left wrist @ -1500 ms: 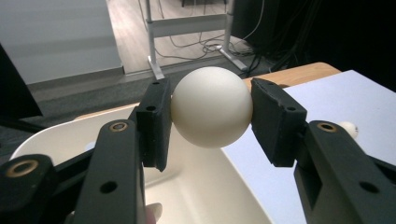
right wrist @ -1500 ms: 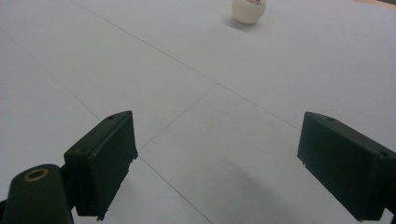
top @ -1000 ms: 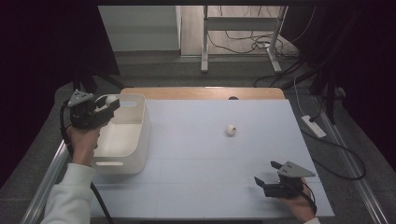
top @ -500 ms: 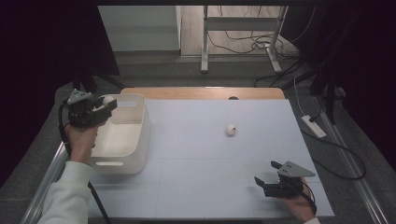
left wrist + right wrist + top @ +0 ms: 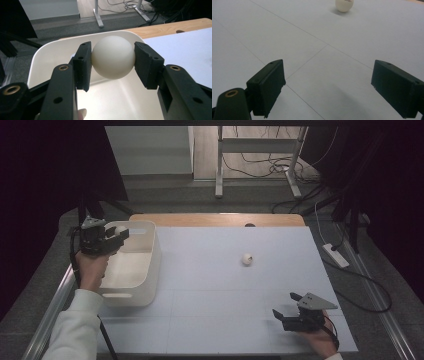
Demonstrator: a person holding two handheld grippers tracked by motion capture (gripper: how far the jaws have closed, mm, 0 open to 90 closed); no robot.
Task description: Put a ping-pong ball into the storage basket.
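My left gripper (image 5: 119, 236) (image 5: 113, 58) is shut on a cream ball (image 5: 113, 57) (image 5: 120, 230), with both pads pressed against its sides. It hangs over the far left part of the white bin (image 5: 145, 265) (image 5: 50, 52). A second cream ball (image 5: 247, 259) (image 5: 344, 5) lies loose on the white table top, right of centre. At the front right, my right gripper (image 5: 285, 307) (image 5: 328, 86) rests low on the table, open, with nothing between its jaws; it points toward the loose ball, which lies well ahead of it.
The white table cover (image 5: 220, 290) ends in a wooden strip (image 5: 220, 220) at the far edge. Beyond it stand a metal table frame (image 5: 260, 165) and loose cables on the floor. A white power strip (image 5: 336, 255) lies off the table's right side.
The left gripper with its ball has shifted slightly left and toward the bin's near-left side. The right gripper and the loose ball stay where they were.
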